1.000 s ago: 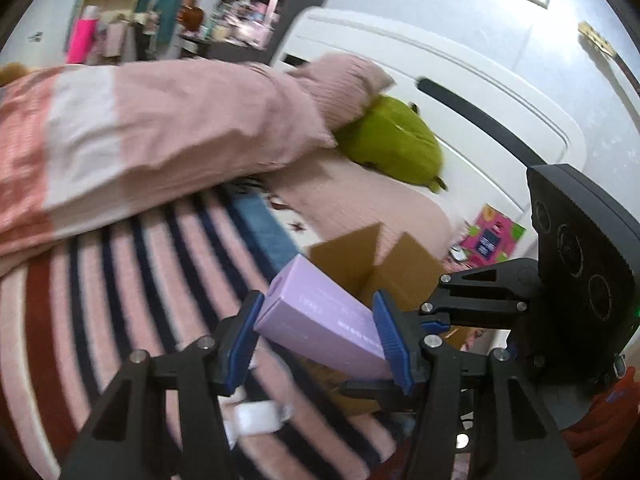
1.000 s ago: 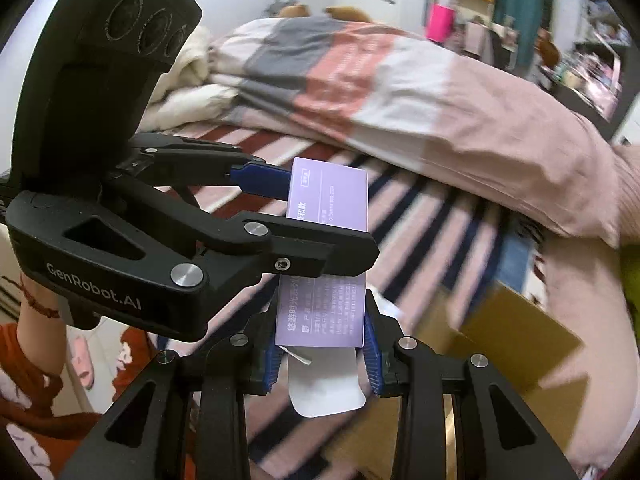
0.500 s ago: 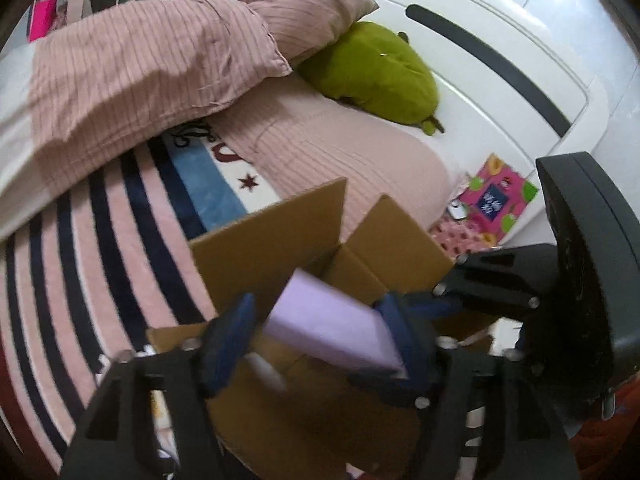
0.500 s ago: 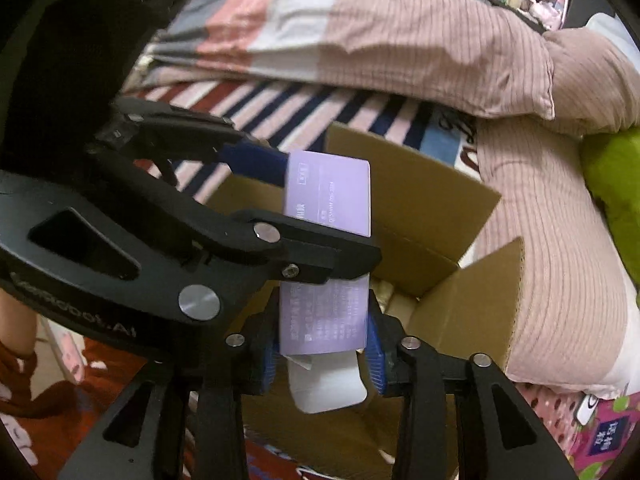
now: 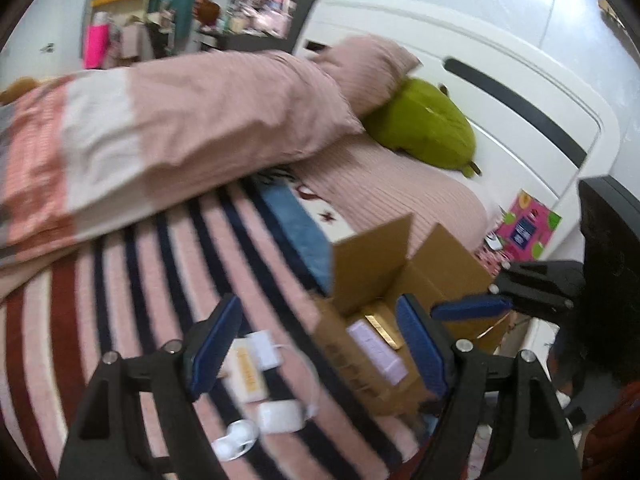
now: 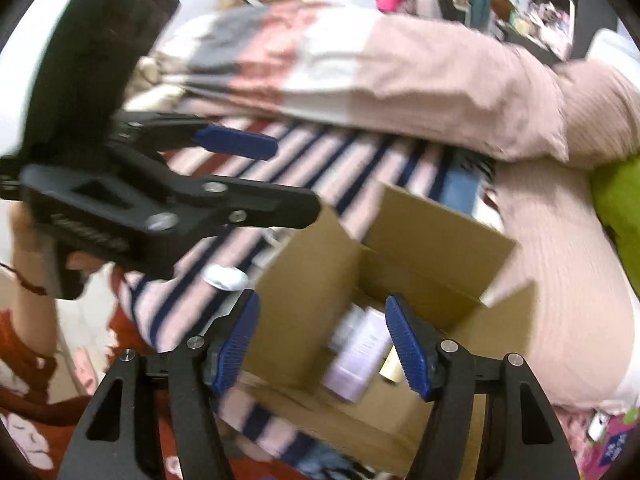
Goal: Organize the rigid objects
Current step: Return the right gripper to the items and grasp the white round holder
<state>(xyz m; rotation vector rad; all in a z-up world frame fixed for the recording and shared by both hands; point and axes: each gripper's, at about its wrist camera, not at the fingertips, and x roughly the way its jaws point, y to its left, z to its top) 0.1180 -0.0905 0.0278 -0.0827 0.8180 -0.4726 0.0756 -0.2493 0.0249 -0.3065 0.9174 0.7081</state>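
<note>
Lilac card, lying flat in the bottom of the open cardboard box [image 6: 320, 280]: the purple box [image 6: 358, 354], beside a gold-edged item [image 5: 380, 326] too blurred to name. Left hand-held gripper [image 5: 320, 352] empty, blue pads spread wide apart. Right hand-held gripper [image 6: 322, 344] likewise wide apart and holding nothing, poised directly above the box's mouth.

Remaining loose on the striped blanket [image 5: 120, 280], just outside the box's near wall: a small yellow-labelled box [image 5: 246, 376], a white adapter [image 5: 266, 346] with its cord, a white block [image 5: 280, 416] and a rounded white piece [image 5: 234, 444]. All clustered together, some touching, though blur hides exactly which.

Judged next: one of these small things to be fetched. Seen from the left wrist, the cluster low and slightly left of centre, between and below the spread pads; cardboard box off to the right. Left gripper clearly the nearer, the right one parked over the box on the far side. Long axis of the yellow-labelled box running roughly away from the left camera, so probably best pinched across its short width with little or no wrist turn. Cord likely to drag neighbouring pieces along.
</note>
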